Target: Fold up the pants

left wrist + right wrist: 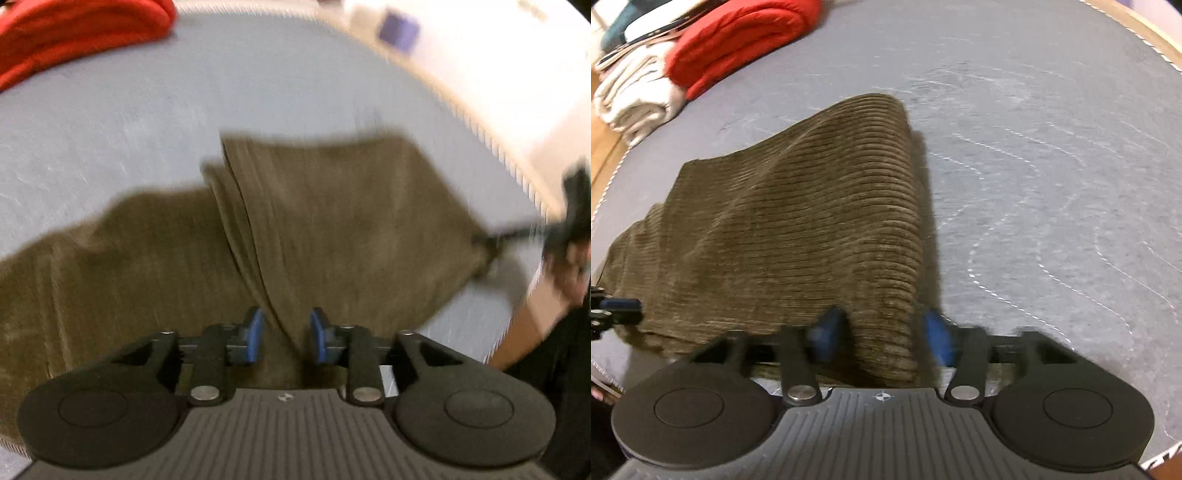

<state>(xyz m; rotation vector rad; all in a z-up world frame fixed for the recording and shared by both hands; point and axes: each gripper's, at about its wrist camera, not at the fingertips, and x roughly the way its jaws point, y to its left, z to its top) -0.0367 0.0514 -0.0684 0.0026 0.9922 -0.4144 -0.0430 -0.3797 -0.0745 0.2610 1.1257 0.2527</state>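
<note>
Both tongs, left (284,338) and right (881,338), stand apart around the near edge of the olive corduroy pants (798,229) draped on the grey quilted desk (1052,155), so I'd level both corners before folding

Olive-brown ribbed corduroy pants (798,229) lie on the grey quilted mat (1052,166), folded over with one doubled layer lifted off the mat in a ridge. The fold edge runs away from the near mat rim toward the mat's middle. A flatter part spreads left along the near rim; blur hides whether it's leg or waist.
</note>
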